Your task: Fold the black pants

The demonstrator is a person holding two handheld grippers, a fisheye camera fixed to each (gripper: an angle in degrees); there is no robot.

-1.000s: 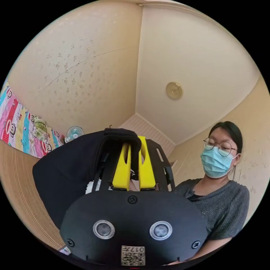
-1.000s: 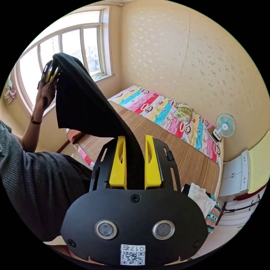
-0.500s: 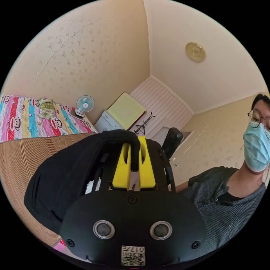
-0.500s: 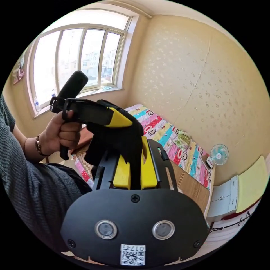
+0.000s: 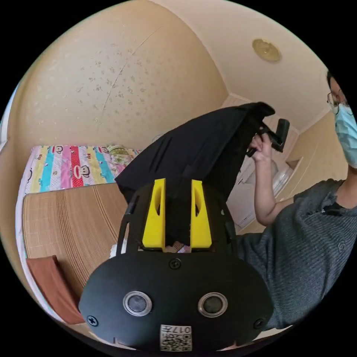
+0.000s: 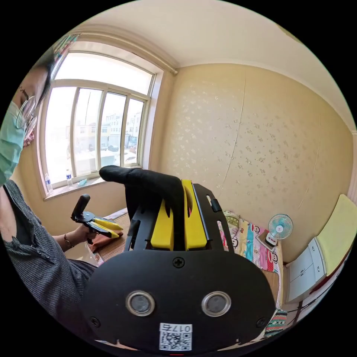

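The left claw (image 5: 177, 182) has its jaws standing apart. Black cloth shows in the gap in its own view, but in the right gripper view the same claw sits low by the person's side with bare yellow jaws, so I judge it open and holding nothing. The right claw (image 6: 176, 200) has its jaws nearly together on a bunched edge of the pants (image 5: 200, 148), which drape over one jaw. In the left gripper view the person's hand (image 5: 260, 143) holds that claw up high, and the pants hang from it in a broad sheet, off the bed. The fold seems barely begun: the cloth is in the air, hanging from one claw rather than laid flat, and whether it is already doubled I cannot tell (black on black hides any crease). Left to do, as I read it: take a second hold, spread or lay the pants on the surface, and bring the halves together. The surface below is a bed with a woven mat (image 5: 67, 223), with a striped cartoon sheet (image 5: 70, 167) at its far end and a brown pad (image 5: 48, 282) at the near edge. Around it are patterned walls, a window (image 6: 96, 134), a small fan (image 6: 279, 227) and a white cabinet (image 6: 301, 275).
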